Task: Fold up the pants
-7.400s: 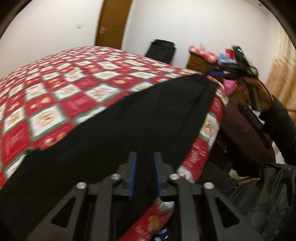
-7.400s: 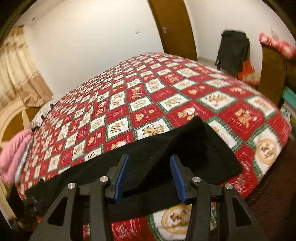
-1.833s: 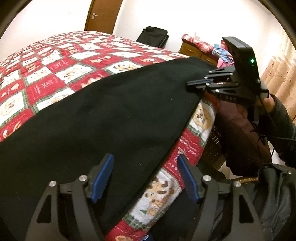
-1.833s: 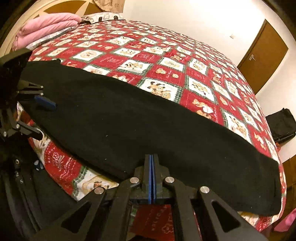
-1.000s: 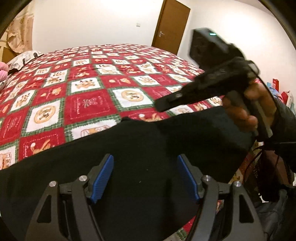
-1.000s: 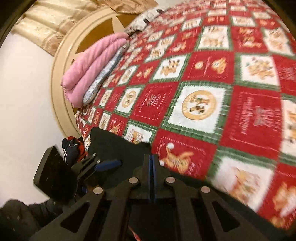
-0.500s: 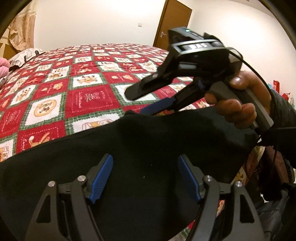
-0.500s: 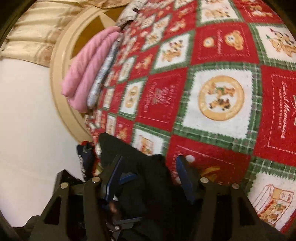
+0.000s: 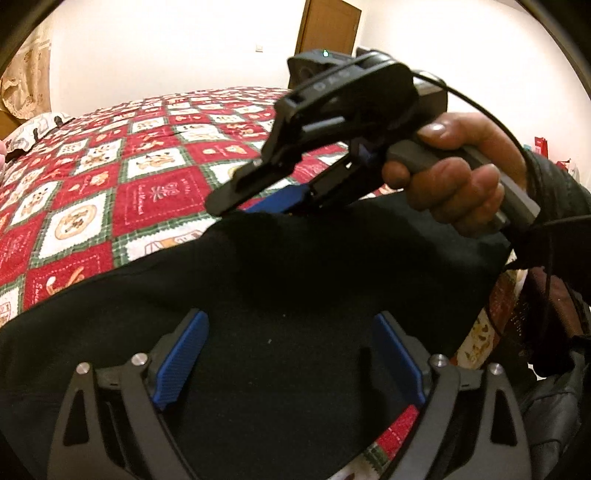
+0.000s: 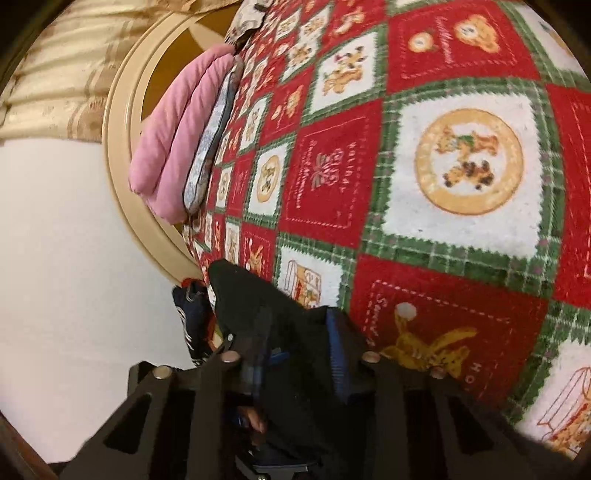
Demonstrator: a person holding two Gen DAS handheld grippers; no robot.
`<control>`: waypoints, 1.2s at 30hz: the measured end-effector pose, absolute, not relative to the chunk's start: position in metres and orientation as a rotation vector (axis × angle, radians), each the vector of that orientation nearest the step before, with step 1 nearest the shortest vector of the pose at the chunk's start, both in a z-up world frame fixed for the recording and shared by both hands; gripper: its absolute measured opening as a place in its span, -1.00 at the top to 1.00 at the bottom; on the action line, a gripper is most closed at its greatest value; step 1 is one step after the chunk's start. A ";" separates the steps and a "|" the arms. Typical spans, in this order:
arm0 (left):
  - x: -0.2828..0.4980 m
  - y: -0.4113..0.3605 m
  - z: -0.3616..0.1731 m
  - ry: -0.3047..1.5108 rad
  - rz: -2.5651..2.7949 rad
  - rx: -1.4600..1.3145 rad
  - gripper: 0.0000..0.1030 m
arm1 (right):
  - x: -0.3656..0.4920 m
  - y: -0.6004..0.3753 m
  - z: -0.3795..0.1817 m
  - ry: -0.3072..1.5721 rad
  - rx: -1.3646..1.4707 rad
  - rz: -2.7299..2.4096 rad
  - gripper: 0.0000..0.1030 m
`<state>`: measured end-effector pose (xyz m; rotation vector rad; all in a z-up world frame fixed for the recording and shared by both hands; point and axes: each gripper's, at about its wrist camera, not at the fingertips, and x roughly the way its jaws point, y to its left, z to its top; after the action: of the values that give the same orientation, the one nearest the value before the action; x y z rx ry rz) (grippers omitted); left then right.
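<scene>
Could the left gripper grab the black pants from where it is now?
Probably yes. The left gripper has its jaws opening wide, right over the pants, with nothing between. The right gripper works the far fold, clear of its path.

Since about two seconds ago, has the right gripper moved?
Yes. In the left wrist view the right gripper has swung in from the bed's edge over the black pants, its jaws closing around their far fold by the patterned bedspread.

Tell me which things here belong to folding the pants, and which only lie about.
For the job: black fabric pants; right hand-held gripper, closing on their edge; left hand-held gripper, opening.

Lying about: red checked cartoon bedspread; pink folded blanket; brown wooden door.
</scene>
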<state>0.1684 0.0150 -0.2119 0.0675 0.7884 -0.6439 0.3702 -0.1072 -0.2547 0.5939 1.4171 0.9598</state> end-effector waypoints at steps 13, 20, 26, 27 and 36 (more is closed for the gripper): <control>0.167 0.013 -0.214 0.779 -0.646 0.082 -0.86 | 0.366 -0.113 -0.212 1.236 0.419 0.875 0.95; 0.169 0.012 -0.213 0.797 -0.636 0.077 -0.89 | 0.370 -0.112 -0.241 1.284 0.425 0.846 0.95; 0.177 0.011 -0.212 0.836 -0.613 0.054 -0.91 | 0.359 -0.109 -0.221 1.213 0.324 0.835 0.92; 0.177 0.008 -0.211 0.842 -0.604 0.068 -0.91 | 0.355 -0.112 -0.214 1.187 0.298 0.803 0.92; 0.175 -0.004 -0.215 0.875 -0.547 0.155 -0.98 | 0.291 -0.143 -0.174 1.012 0.030 0.687 0.92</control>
<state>0.1752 -0.0040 -0.2145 0.1555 0.8750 -0.5466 0.2912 -0.1430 -0.1739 0.0304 1.0123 0.6873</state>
